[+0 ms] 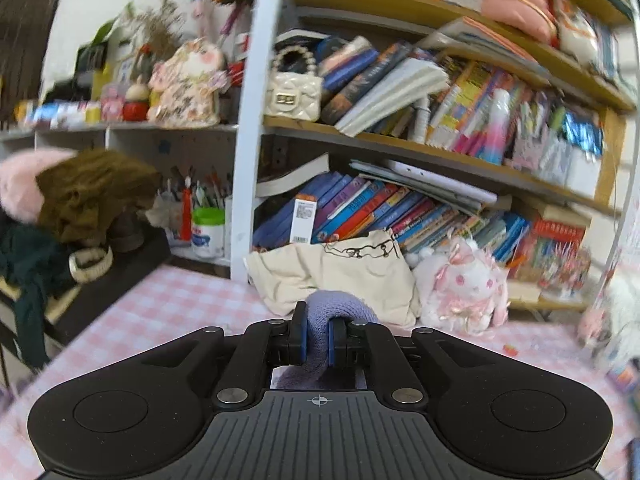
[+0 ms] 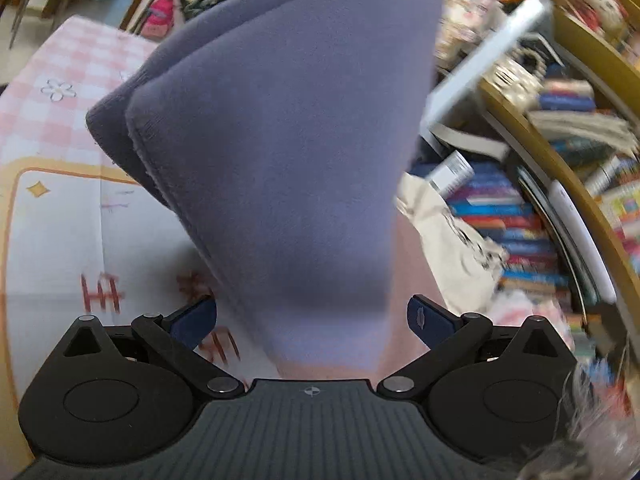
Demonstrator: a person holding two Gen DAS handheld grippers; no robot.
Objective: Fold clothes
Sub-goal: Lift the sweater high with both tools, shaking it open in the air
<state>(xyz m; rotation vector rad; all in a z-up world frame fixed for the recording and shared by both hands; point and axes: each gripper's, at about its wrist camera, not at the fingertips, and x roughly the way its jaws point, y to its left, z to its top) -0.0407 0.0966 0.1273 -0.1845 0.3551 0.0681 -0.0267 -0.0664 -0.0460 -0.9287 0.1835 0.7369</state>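
Observation:
A purple-grey knit garment [image 2: 280, 152] hangs folded in the air and fills the middle of the right wrist view. My left gripper [image 1: 317, 340] is shut on a bunched fold of the same garment [image 1: 340, 306], held above the pink checked table [image 1: 168, 308]. My right gripper [image 2: 312, 320] is open, its blue-padded fingers [image 2: 428, 320] spread wide on either side of the garment's hanging lower end, not gripping it.
Bookshelves [image 1: 400, 140] crammed with books stand behind the table. A cream cloth bag [image 1: 340, 272] and a pink-white plush toy [image 1: 464, 284] lie at the table's far edge. A white mat with an orange border [image 2: 52, 208] lies on the table. Piled clothes [image 1: 80, 200] sit at the left.

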